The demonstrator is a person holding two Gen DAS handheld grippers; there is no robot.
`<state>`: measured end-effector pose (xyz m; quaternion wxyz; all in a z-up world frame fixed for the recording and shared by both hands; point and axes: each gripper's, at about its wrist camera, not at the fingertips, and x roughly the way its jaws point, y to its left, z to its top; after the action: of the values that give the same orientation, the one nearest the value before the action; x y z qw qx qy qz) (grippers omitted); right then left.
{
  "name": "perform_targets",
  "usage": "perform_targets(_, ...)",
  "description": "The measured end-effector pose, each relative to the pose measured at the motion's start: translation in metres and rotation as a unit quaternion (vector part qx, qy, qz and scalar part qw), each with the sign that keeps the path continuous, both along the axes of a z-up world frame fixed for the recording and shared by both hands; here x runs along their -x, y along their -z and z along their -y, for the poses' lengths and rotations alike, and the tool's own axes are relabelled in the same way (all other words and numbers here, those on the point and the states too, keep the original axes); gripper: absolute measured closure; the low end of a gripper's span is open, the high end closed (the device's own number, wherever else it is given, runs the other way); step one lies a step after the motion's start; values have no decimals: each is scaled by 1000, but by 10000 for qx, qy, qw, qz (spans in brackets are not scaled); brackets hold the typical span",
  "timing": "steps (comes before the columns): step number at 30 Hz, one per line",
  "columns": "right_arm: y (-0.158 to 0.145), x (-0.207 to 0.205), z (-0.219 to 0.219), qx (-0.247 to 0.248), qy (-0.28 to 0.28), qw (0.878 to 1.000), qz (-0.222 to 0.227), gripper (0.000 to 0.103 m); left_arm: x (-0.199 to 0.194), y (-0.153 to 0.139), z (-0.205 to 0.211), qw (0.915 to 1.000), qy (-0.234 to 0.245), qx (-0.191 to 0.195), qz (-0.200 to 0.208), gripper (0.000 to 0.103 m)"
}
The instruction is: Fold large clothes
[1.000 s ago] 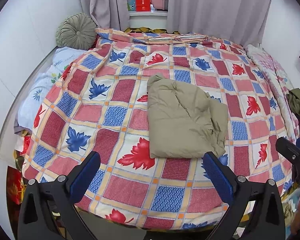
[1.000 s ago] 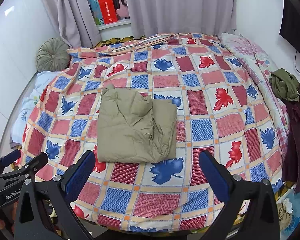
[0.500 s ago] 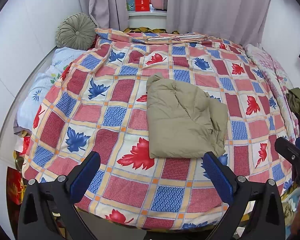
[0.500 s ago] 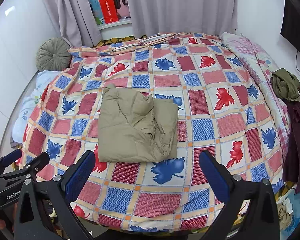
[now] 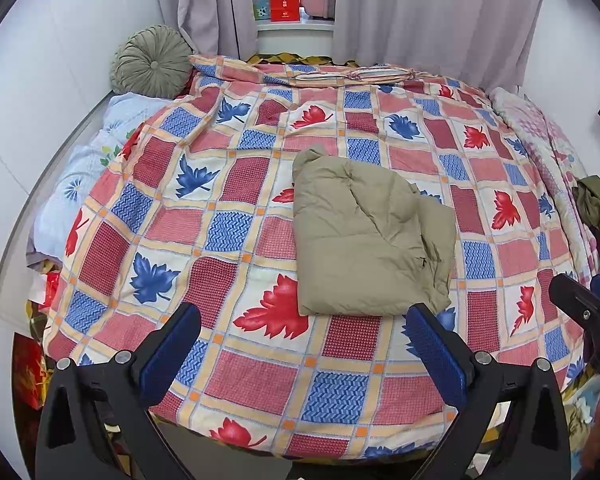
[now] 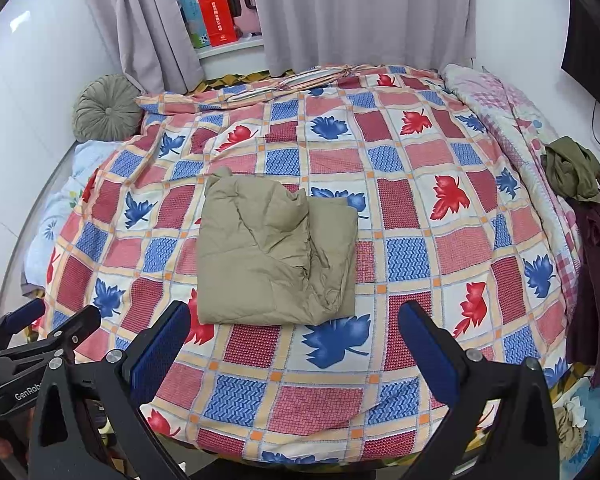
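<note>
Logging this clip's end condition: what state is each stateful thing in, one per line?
Khaki jacket: folded into a compact rectangle, lying on the quilt.
Patterned quilt: spread over the bed.
Left gripper: open, empty.
Right gripper: open, empty.
Curtains: parted at the window.
Olive garment: crumpled, unfolded.

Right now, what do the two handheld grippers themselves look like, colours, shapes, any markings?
Both match: the left gripper and right gripper have black angular frames with silver screw heads and two long fingers faced with blue textured pads. In the right wrist view, the left gripper's black body carries white lettering reading "GenRob", cut off. No cables or sleeves are visible.
</note>
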<state>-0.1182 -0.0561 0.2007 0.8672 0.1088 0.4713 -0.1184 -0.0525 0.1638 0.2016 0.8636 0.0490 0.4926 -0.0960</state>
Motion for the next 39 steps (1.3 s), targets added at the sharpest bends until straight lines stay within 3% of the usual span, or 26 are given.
perform_targets(39,0,-1,-1,2,-4,10000,-3,0,-4,0,-1,10000,14,0,-10,0)
